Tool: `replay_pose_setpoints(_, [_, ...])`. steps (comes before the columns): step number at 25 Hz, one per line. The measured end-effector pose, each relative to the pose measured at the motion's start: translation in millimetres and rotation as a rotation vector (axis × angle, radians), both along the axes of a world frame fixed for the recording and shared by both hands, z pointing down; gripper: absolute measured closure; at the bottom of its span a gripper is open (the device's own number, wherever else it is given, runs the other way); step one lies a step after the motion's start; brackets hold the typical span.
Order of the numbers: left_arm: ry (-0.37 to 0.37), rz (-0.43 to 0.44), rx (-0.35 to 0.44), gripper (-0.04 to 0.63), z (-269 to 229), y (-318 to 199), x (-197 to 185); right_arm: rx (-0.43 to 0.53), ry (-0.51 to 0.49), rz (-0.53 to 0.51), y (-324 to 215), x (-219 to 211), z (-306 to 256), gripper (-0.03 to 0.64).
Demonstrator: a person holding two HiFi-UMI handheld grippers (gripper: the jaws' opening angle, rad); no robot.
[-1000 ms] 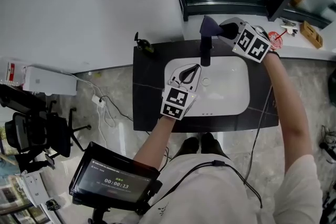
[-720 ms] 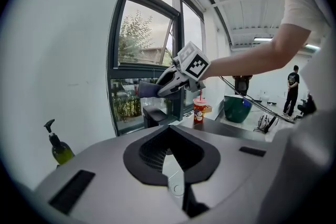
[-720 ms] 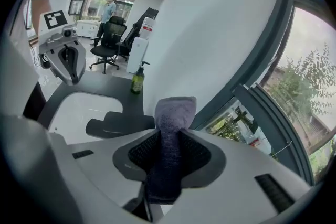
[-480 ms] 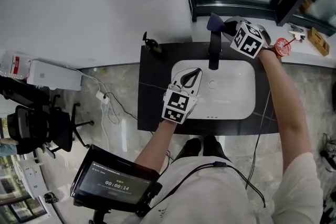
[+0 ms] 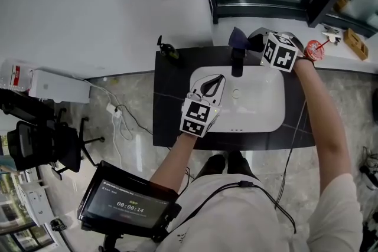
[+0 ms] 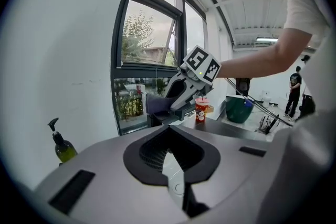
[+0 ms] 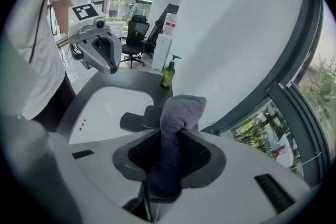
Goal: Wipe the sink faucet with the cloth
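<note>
We see the purple terry cloth (image 7: 180, 113) clamped between the jaws of the right gripper (image 5: 256, 40), which stand part-way closed on it. A strip of it runs down between the pads, and a rolled bunch stands out beyond the tips. From the head view the bunch sits at the far end of the black sink faucet (image 5: 237, 62), by its base against the wall. We cannot tell whether cloth and faucet touch.

In the right gripper view the dark faucet shows just behind the cloth, partly hidden by the bunch. It reaches out over the white rounded sink basin (image 5: 260, 109), set into a dark grey stone countertop (image 5: 168, 103).

The left gripper (image 5: 220, 78) hangs over the left part of the basin, left of the faucet's spout and apart from it. Its jaws meet at the tips and grip nothing.

A green soap bottle with a black pump (image 5: 167, 51) stands at the countertop's far left corner by the white wall. A red paper cup (image 5: 313, 51) stands on the window ledge, just right of the right gripper's marker cube.
</note>
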State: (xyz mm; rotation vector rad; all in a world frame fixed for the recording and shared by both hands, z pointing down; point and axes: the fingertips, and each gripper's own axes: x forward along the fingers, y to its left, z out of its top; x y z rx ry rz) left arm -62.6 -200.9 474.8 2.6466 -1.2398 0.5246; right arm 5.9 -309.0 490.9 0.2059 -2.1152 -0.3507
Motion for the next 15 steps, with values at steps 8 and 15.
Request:
replay_pose_setpoints(8, [-0.002,0.033,0.006,0.600,0,4,15,-0.159,-0.040,-0.052,61,2,9,0.505])
replay_pose_setpoints(15, [-0.003,0.048,0.007,0.600,1,5,22,-0.266,-0.124,-0.059,98,4,9,0.505])
